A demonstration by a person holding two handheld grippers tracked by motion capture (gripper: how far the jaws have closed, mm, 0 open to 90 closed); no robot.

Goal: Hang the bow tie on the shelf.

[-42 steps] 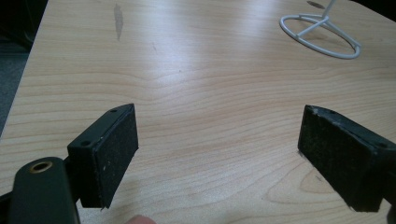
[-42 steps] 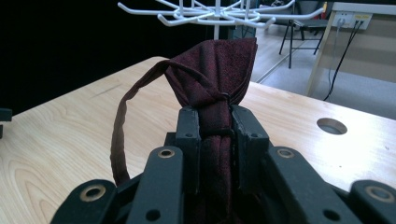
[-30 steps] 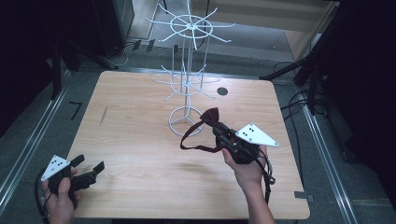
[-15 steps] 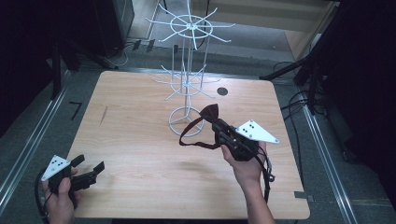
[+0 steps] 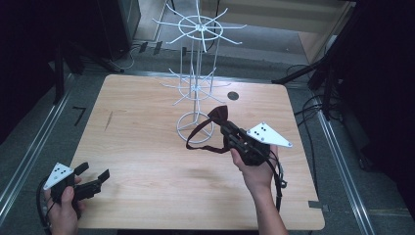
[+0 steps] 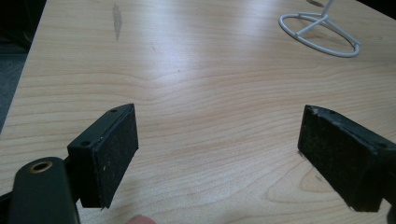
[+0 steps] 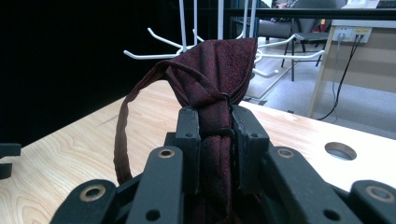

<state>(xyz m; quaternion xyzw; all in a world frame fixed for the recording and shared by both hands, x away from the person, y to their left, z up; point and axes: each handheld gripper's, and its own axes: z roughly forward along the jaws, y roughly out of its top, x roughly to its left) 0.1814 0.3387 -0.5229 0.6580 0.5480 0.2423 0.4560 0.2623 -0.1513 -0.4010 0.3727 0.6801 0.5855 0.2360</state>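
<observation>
The dark red bow tie point(image 7: 215, 88) is clamped between the jaws of the right gripper point(image 5: 226, 131) and, compared with a second ago, has been carried slightly toward the white wire rack point(image 5: 195, 88) at 11 o'clock, its strap point(image 5: 198, 139) dangling; hanging appears to be approaching. The left gripper point(image 5: 95, 177), jaws wide and empty, is rested at the table's point(image 5: 137, 147) 7 o'clock corner.

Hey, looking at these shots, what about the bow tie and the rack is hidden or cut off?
- bow tie: lower half hidden between the right gripper jaws, right gripper view.
- strap: far end hidden behind the gripper, high view.
- white rack: only the base ring; top edge cuts it, left gripper view.
</observation>
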